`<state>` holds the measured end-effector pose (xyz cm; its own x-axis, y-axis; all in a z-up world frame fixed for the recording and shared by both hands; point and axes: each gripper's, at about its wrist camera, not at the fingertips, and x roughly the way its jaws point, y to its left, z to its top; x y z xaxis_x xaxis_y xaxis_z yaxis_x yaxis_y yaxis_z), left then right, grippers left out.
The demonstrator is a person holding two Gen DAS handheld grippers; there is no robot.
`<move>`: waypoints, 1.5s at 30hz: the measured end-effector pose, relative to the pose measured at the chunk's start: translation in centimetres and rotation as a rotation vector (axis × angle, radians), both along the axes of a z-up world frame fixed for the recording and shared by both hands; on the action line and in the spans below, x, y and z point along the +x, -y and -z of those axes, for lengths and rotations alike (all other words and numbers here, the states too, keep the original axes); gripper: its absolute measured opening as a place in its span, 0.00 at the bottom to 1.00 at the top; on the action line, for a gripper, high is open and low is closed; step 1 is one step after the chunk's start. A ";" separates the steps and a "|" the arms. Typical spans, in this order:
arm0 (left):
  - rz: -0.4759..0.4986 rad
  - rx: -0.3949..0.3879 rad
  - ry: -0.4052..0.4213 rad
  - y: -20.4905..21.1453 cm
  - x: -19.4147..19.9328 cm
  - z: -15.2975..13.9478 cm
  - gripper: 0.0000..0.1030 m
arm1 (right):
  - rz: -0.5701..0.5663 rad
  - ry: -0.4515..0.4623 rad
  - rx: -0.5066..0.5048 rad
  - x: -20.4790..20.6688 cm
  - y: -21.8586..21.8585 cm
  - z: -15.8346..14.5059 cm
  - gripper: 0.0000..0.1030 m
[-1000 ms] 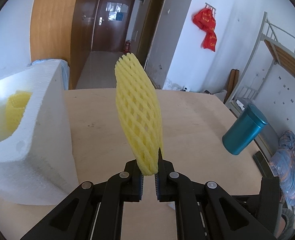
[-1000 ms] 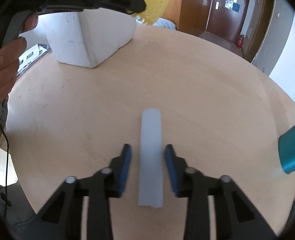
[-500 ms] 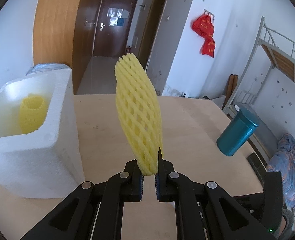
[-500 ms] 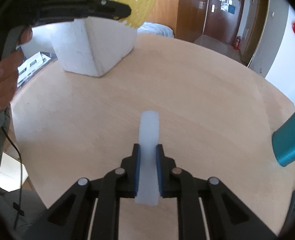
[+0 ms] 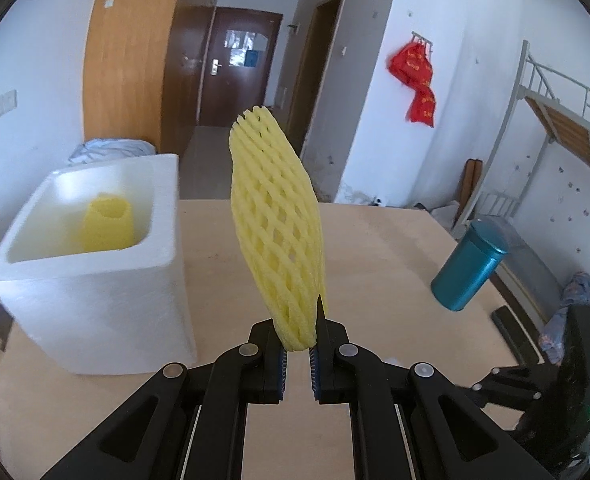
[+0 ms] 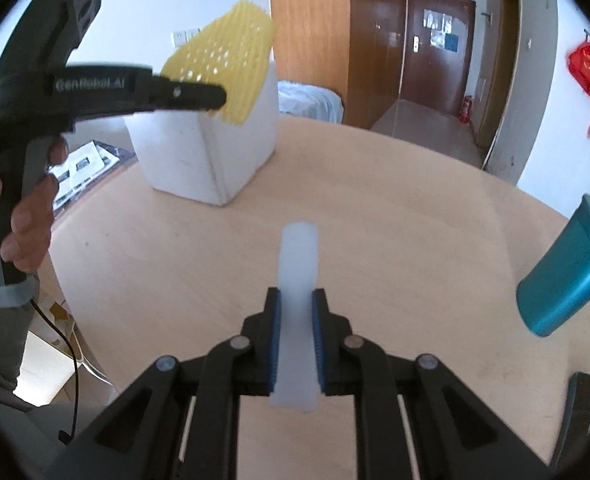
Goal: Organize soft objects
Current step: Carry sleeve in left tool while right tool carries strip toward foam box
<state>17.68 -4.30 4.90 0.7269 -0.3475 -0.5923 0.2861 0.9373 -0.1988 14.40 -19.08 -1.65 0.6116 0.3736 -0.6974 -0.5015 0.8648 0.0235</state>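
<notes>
My left gripper (image 5: 297,344) is shut on the lower end of a yellow foam net sleeve (image 5: 276,224), which stands up and leans left, held above the table. The right wrist view shows that same sleeve (image 6: 223,72) and left gripper (image 6: 215,98) in front of the white foam box (image 6: 211,148). Another yellow foam net roll (image 5: 107,224) sits inside the white foam box (image 5: 91,292) at the left. My right gripper (image 6: 297,320) is shut on a white foam strip (image 6: 298,264), lifted off the wooden table (image 6: 375,208).
A teal cylindrical can (image 5: 469,266) stands on the table's right side, and the right wrist view has that can (image 6: 567,280) too. A person's hand (image 6: 23,208) holds the left gripper's handle. Papers lie on the floor beyond the table's left edge.
My right gripper closed on the white strip and lifted it off the table. My left gripper rose with the yellow sleeve, bringing the box's inside and its yellow roll into fuller view.
</notes>
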 end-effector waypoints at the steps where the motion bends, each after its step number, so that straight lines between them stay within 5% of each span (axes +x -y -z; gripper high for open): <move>1: -0.001 -0.001 0.001 -0.1 -0.3 -0.1 0.09 | -0.004 0.010 0.006 -0.2 -0.1 -0.3 0.17; 21: -0.035 0.002 0.111 -4.2 -9.4 -2.1 0.09 | -0.089 0.108 0.133 -1.1 -3.4 -4.5 0.17; 45: -0.197 0.001 0.130 -10.8 -12.7 -2.2 0.09 | -0.203 0.159 0.199 1.3 -8.1 -7.0 0.18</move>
<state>5.01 6.50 7.12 0.8511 -0.1909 -0.4891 0.1208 0.9778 -0.1714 15.66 -10.97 5.35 0.6062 0.6186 -0.4999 -0.6741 0.7332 0.0899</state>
